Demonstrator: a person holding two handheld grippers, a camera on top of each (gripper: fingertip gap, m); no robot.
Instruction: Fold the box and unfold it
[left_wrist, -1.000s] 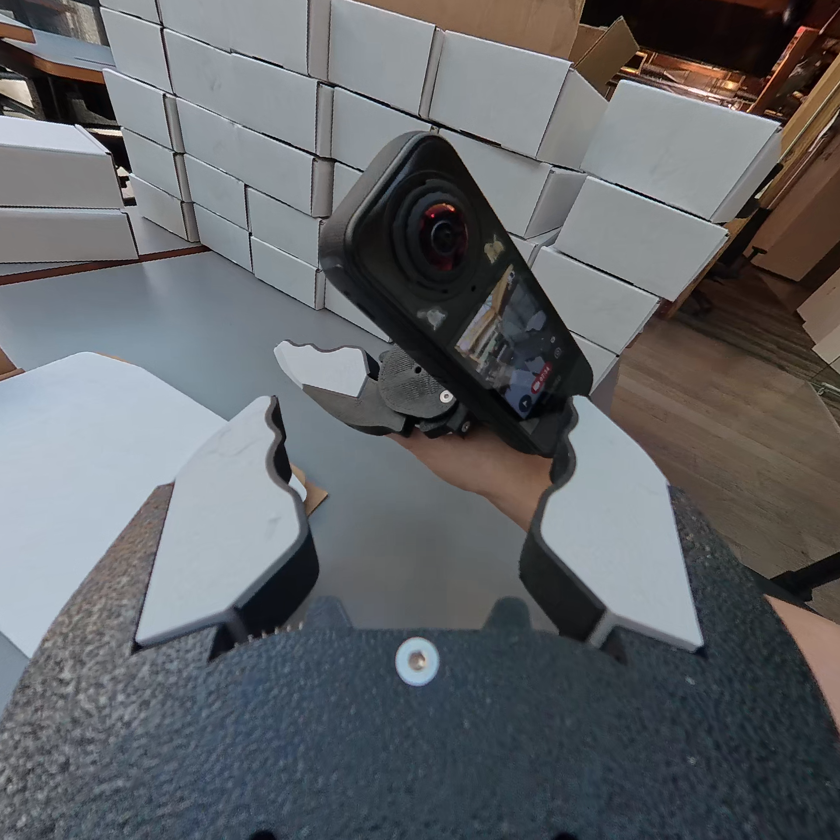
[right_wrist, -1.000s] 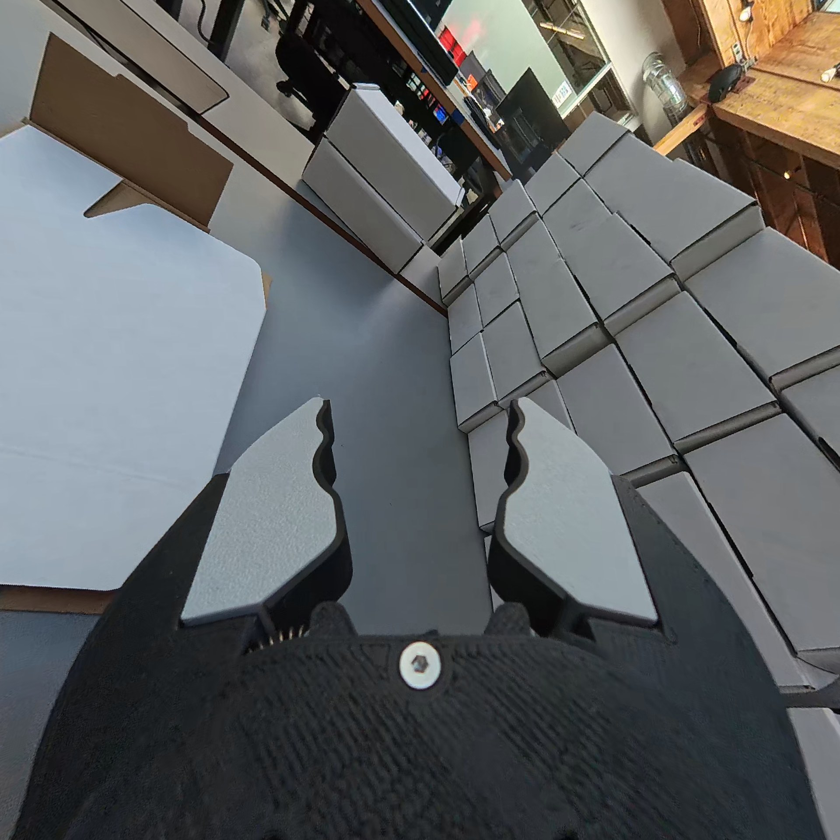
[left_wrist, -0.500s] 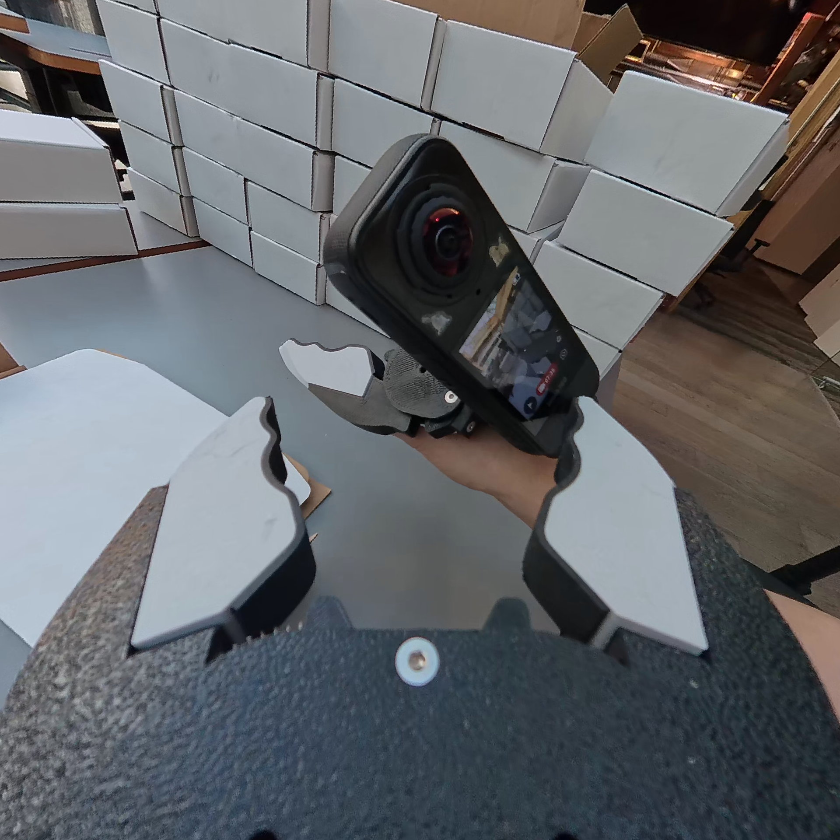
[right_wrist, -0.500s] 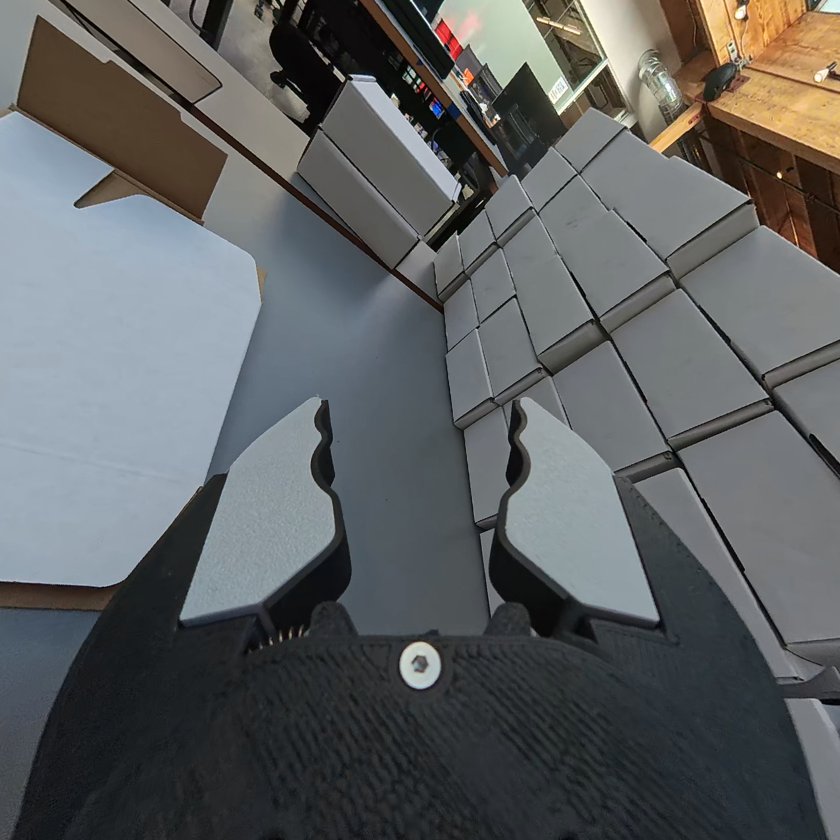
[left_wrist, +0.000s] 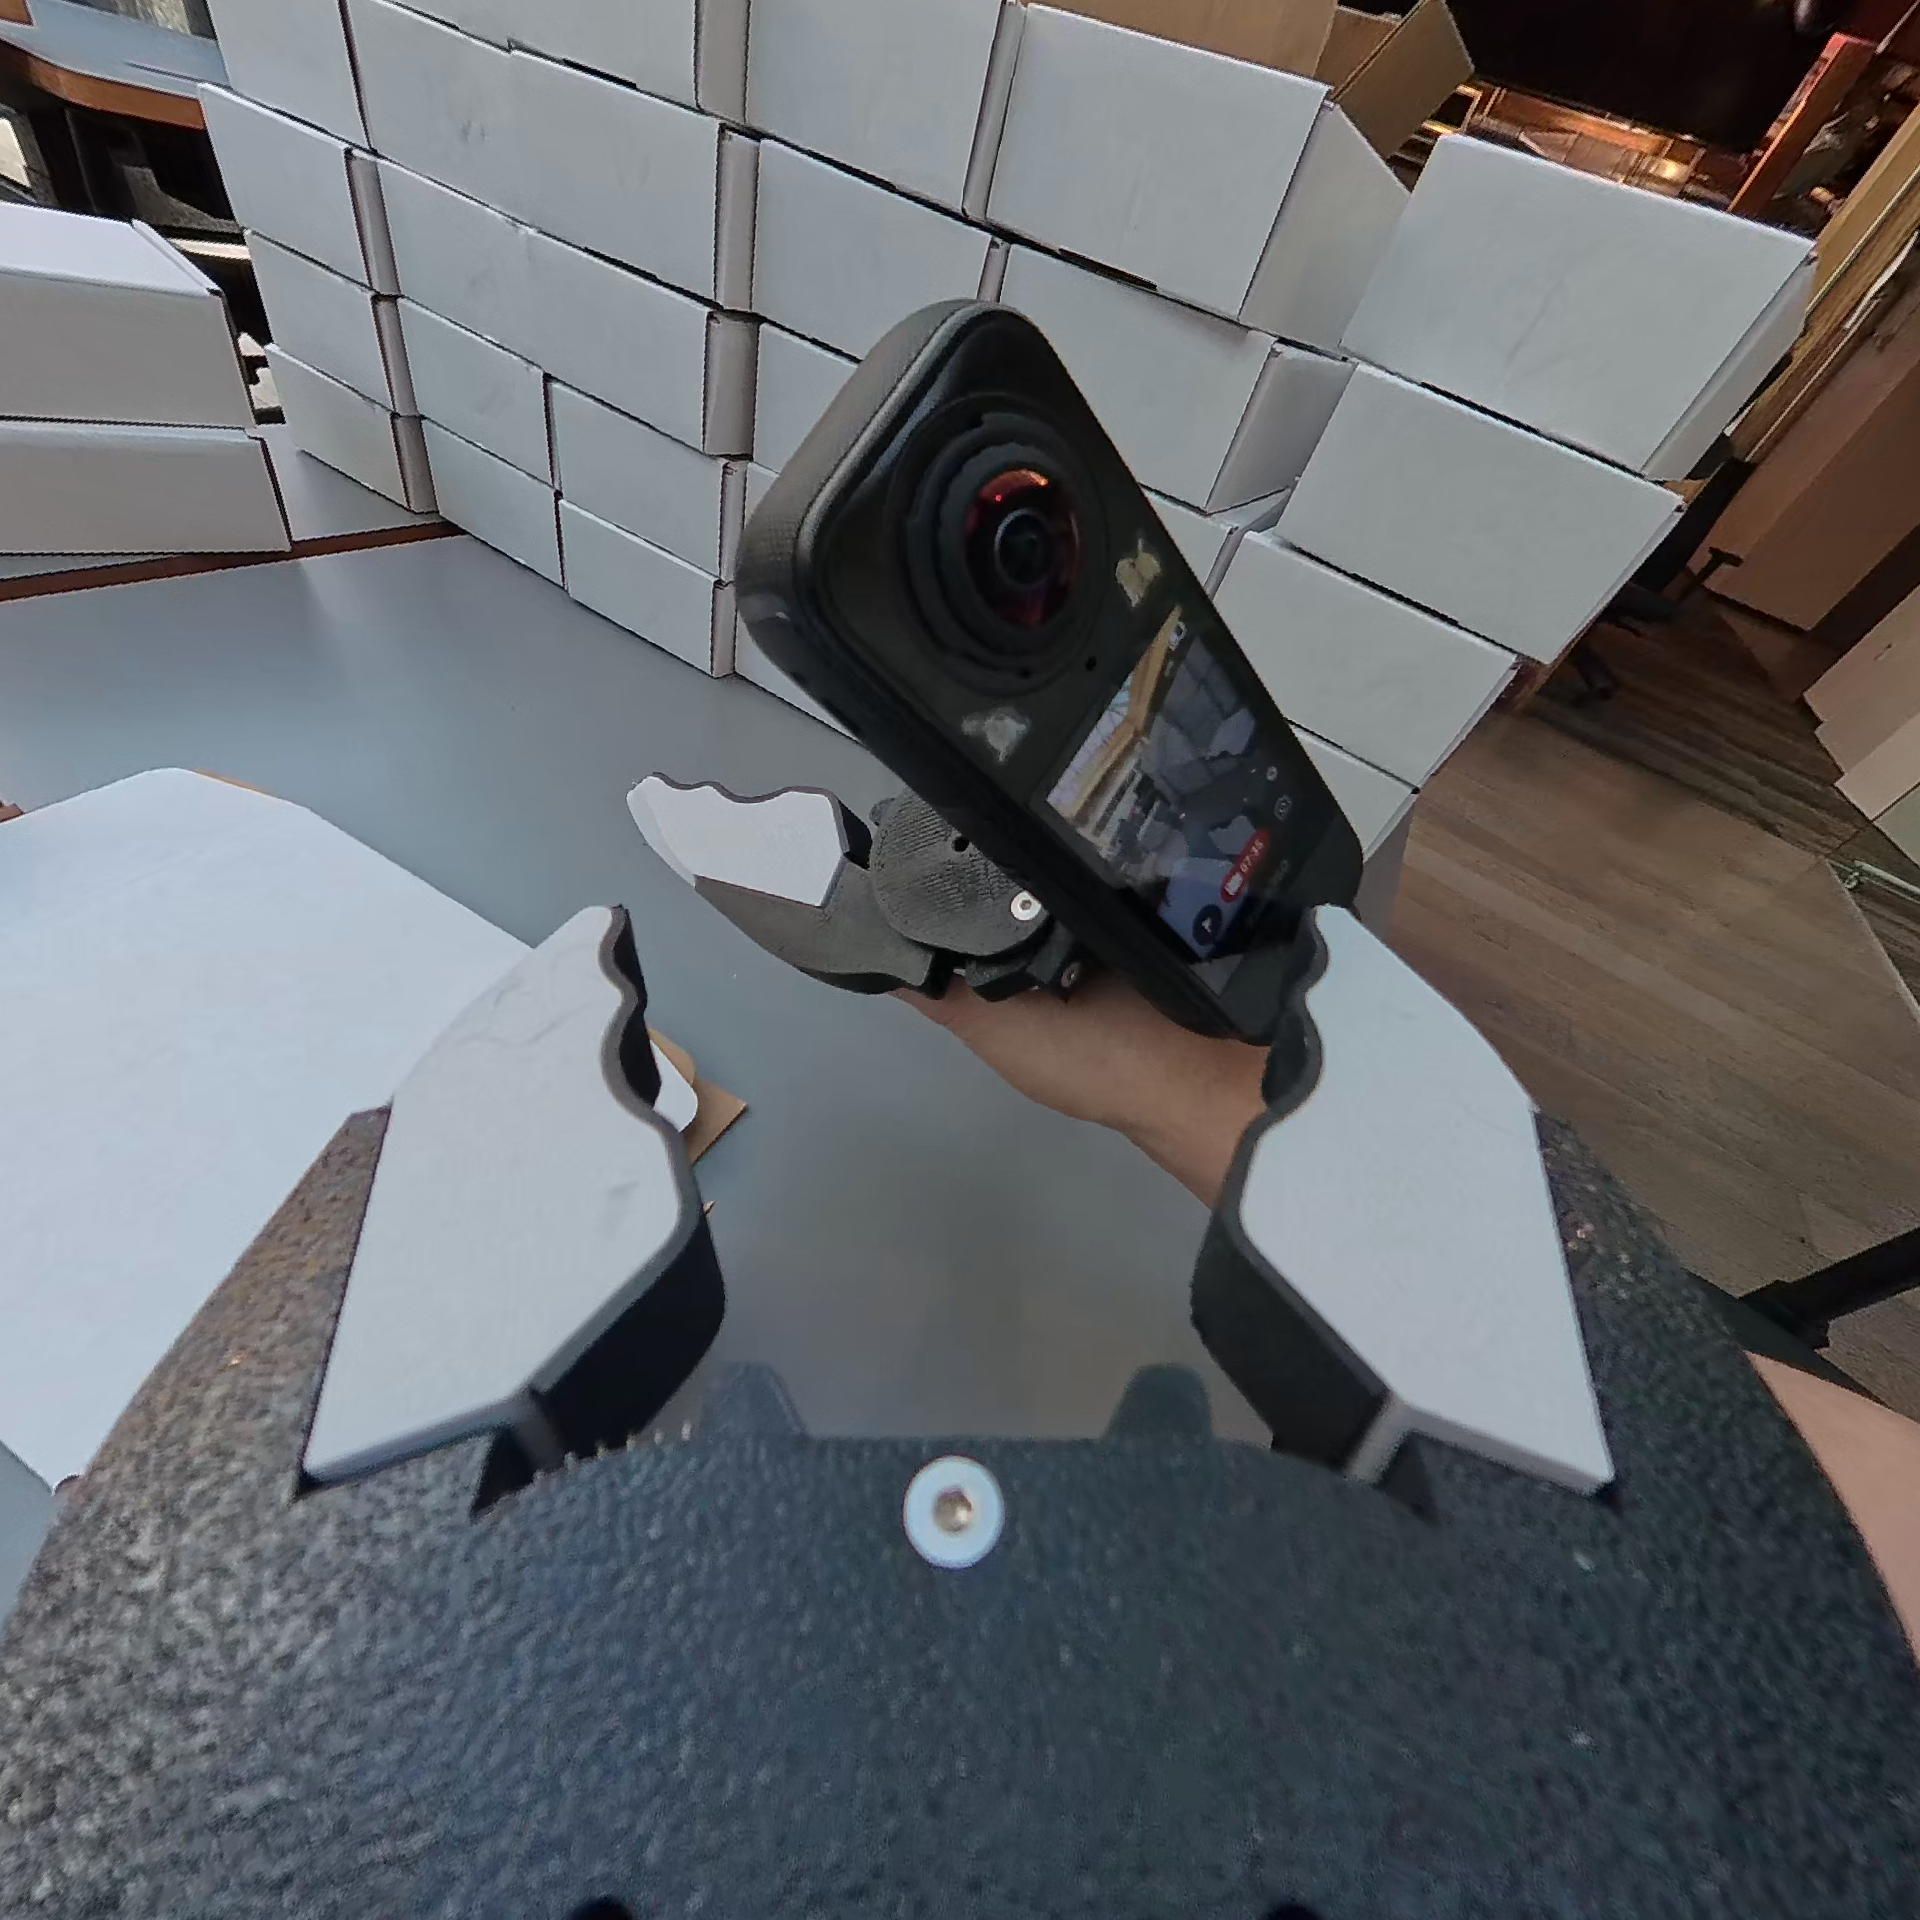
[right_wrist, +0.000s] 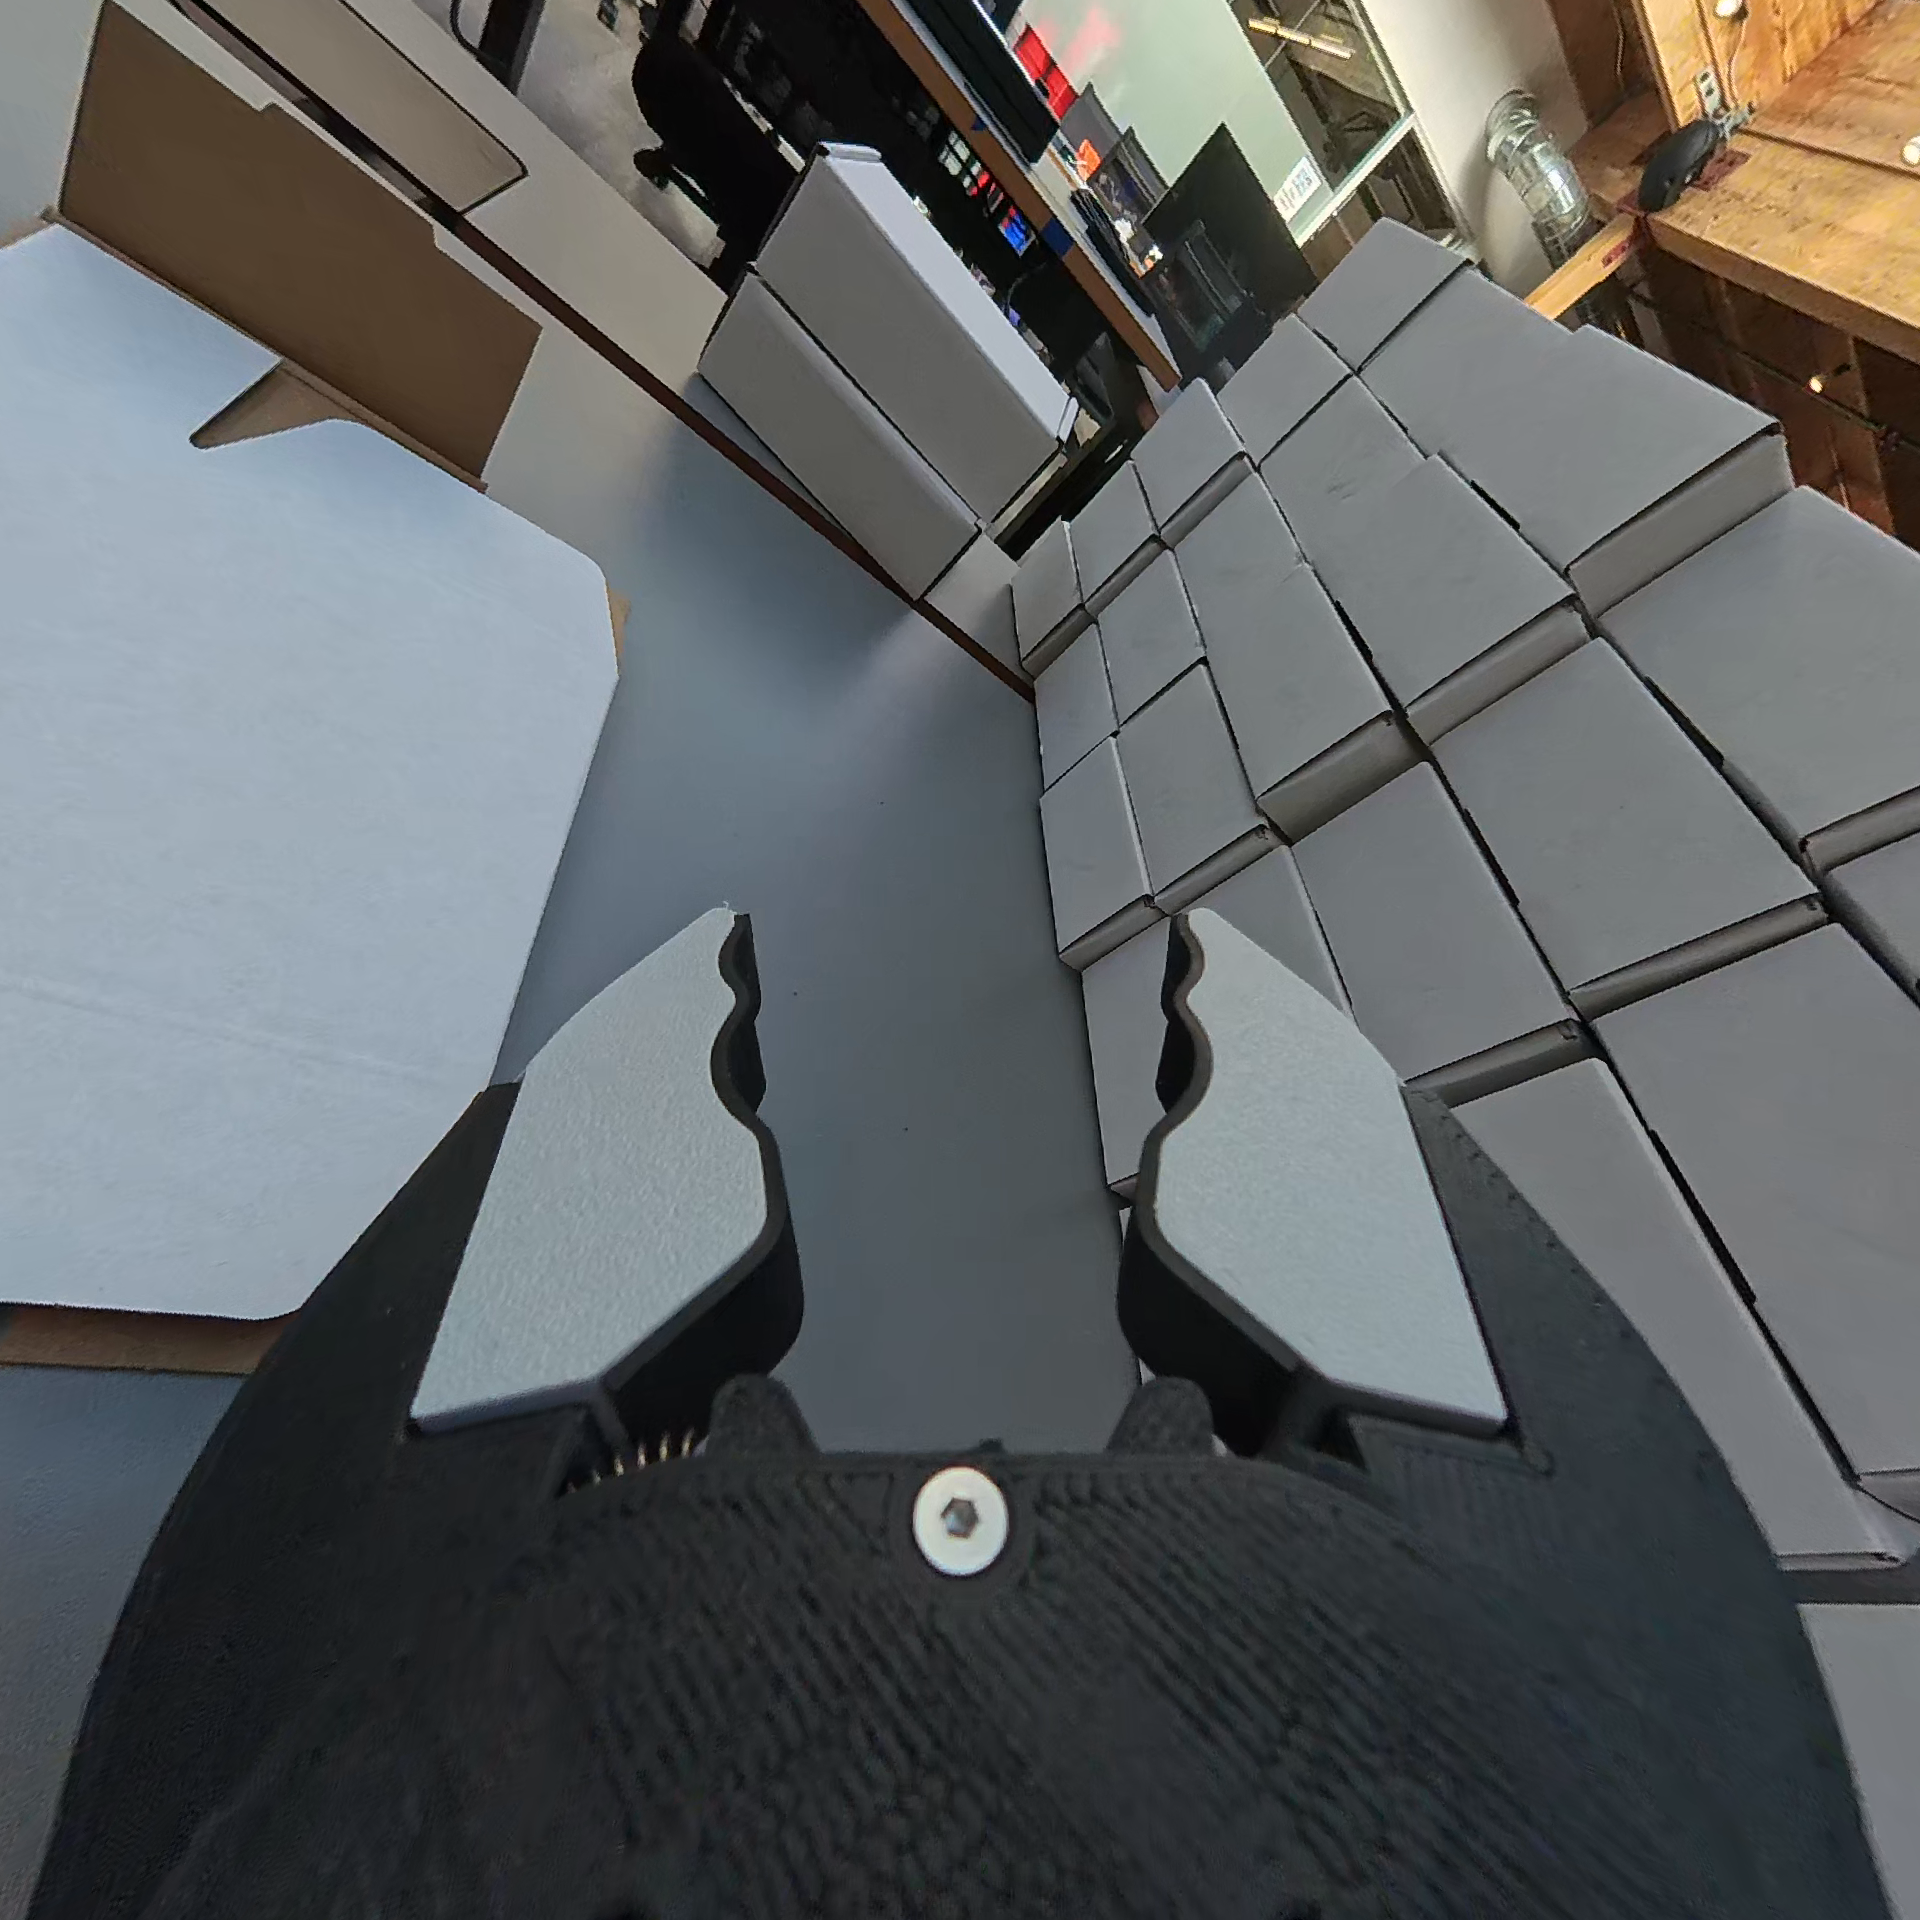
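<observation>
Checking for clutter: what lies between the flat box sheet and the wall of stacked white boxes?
Only bare grey tabletop separates the flat box sheet from the stacked white boxes, clearest in the right wrist view.

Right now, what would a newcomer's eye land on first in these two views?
In the left wrist view, the black camera mounted on the right gripper fills the centre, in front of a wall of stacked white boxes. To the left, a flat white cardboard sheet lies on the grey table; both grippers hang open and empty.
</observation>
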